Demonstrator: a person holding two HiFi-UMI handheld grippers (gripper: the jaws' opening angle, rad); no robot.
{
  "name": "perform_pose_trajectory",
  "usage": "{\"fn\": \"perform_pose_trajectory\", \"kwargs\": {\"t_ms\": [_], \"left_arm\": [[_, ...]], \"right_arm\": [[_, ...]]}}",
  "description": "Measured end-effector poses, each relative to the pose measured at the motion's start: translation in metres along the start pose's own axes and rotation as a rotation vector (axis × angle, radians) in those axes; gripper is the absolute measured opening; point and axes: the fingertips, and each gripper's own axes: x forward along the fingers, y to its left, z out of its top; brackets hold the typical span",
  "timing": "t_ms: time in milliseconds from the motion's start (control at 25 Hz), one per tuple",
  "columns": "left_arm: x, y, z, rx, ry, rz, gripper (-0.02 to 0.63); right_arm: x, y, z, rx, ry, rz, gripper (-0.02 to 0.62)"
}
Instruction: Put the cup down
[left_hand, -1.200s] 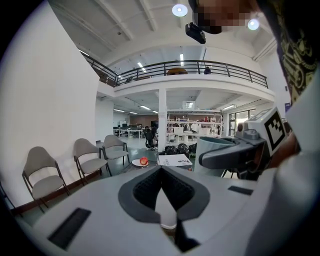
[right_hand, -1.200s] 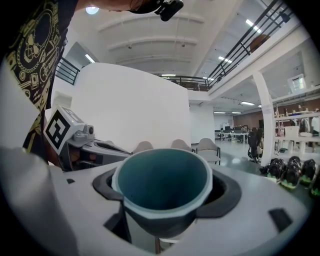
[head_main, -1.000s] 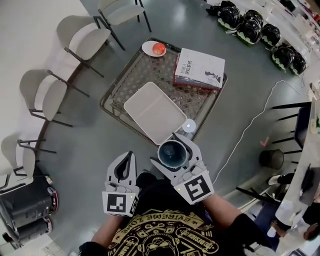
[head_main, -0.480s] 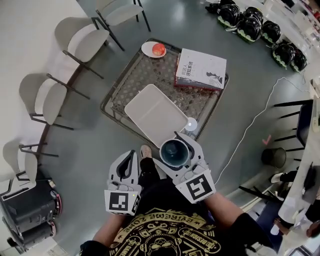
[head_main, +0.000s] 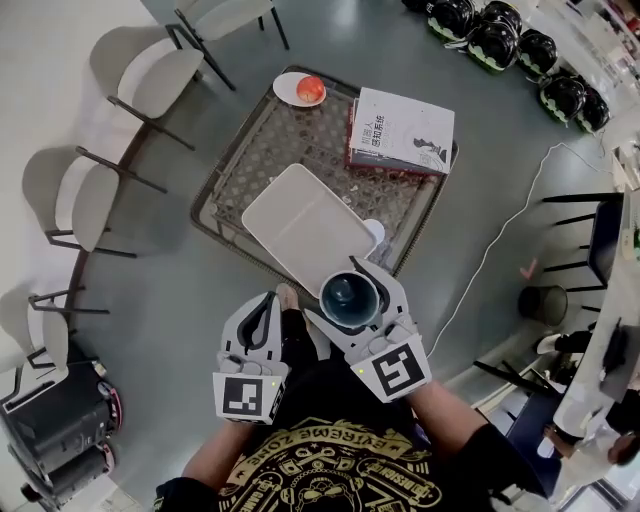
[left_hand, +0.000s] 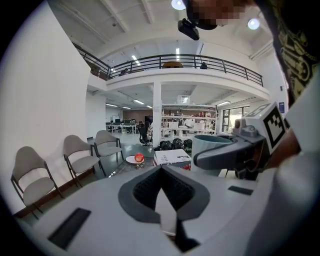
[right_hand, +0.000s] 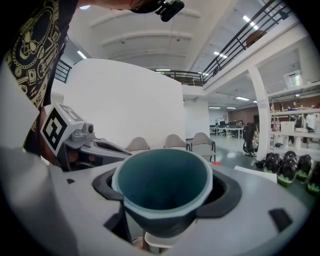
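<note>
The right claw (head_main: 346, 293) still clasps the teal cup (head_main: 350, 300) upright and has carried it to the tabletop's (head_main: 300, 130) 6 o'clock edge, at 5 o'clock of the white tray (head_main: 300, 225). The left claw (head_main: 262, 302) stays closed and empty. The set-down looks imminent.

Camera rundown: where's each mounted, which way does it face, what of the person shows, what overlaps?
Head view: on the head, facing steeply down at table, tray, book; left claw, right claw, shirt show.
Left gripper view: on the left claw, facing along its shut jaws toward chairs; right claw and shirt at right.
Right gripper view: on the right claw, facing along jaws clamped on the cup; left claw and shirt at left.
Shared: cup in all three; book in head and left views.
</note>
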Motion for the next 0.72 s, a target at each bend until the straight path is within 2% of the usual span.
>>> {"fn": "perform_pose_trajectory", "kwargs": {"t_ms": [520, 720], "left_arm": [[0.041, 0.027, -0.018, 0.001, 0.047, -0.026, -0.003], [0.062, 0.032, -0.017, 0.000, 0.025, -0.048, -0.003]], "right_arm": [[0.044, -0.020, -0.014, 0.015, 0.038, -0.024, 0.380], [0.060, -0.029, -0.023, 0.023, 0.048, -0.043, 0.380]]}}
